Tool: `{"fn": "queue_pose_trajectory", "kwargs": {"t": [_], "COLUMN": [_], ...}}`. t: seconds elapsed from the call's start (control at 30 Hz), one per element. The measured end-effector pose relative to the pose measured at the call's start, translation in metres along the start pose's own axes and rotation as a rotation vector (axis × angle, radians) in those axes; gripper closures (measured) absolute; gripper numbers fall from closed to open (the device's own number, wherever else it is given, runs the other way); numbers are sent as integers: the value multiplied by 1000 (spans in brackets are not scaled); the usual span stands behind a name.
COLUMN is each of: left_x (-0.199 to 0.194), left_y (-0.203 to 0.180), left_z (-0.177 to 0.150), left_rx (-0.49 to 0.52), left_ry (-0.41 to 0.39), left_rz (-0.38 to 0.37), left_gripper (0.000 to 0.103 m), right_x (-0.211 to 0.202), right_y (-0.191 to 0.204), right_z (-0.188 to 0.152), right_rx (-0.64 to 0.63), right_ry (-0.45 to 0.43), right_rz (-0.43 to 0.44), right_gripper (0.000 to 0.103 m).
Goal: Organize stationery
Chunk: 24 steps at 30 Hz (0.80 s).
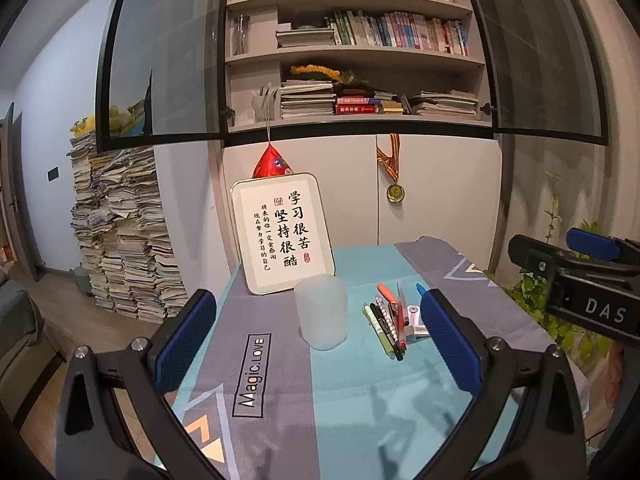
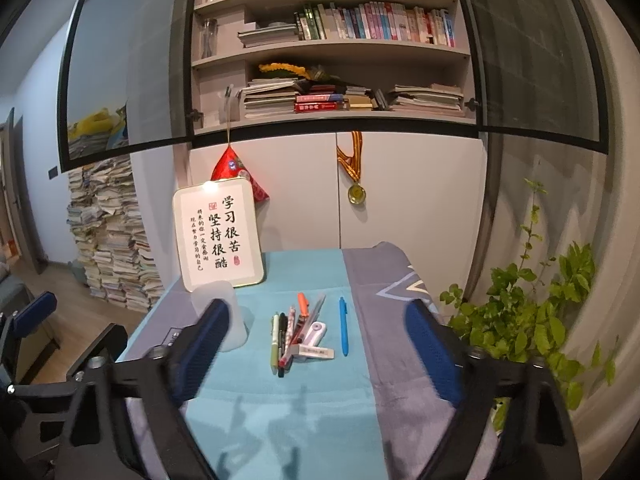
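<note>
Both held clear above table, nothing grasped: left gripper (image 1: 320,320) spread wide, right gripper (image 2: 320,340) likewise released. Pens (image 2: 286,336) bunched beside frosted cup (image 1: 321,316), blue pen (image 2: 344,330) apart. Best to pinch one pen mid-barrel, lift, drop upright into cup

"Magic.LOVE" on tablecloth (image 1: 256,376); "DAS" on right tongs (image 1: 576,276).

In your left view, the right finger (image 1: 448,340) hides most of the blue pen (image 1: 420,289) and part of the eraser (image 1: 418,330). In your right view, the left finger (image 2: 202,354) covers the cup's (image 2: 236,330) lower left side.
</note>
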<state>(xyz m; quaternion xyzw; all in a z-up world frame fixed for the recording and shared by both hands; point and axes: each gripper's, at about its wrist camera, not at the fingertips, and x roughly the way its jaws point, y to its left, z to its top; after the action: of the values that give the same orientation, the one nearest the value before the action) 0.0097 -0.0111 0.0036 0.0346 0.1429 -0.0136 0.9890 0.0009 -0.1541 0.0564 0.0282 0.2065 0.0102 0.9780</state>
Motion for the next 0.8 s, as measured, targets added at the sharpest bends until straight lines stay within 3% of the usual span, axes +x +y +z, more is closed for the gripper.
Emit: {"fn": "queue_pose_trajectory", "kwargs": {"t": [0.13, 0.3, 0.8], "left_x": [9, 18, 48], "left_y": [1, 1, -5], "left_z": [2, 6, 3], "left_rx": [-7, -5, 0], "left_ry": [8, 11, 71], "left_rz": [10, 16, -11], "left_gripper": [1, 1, 2], "right_x": [18, 34, 65], "right_y": [-2, -5, -16], "right_z": [7, 10, 1], "right_rx": [4, 8, 28], "right_ry": [28, 46, 111], "right_rz": [18, 41, 62], "right_gripper": [31, 37, 37]}}
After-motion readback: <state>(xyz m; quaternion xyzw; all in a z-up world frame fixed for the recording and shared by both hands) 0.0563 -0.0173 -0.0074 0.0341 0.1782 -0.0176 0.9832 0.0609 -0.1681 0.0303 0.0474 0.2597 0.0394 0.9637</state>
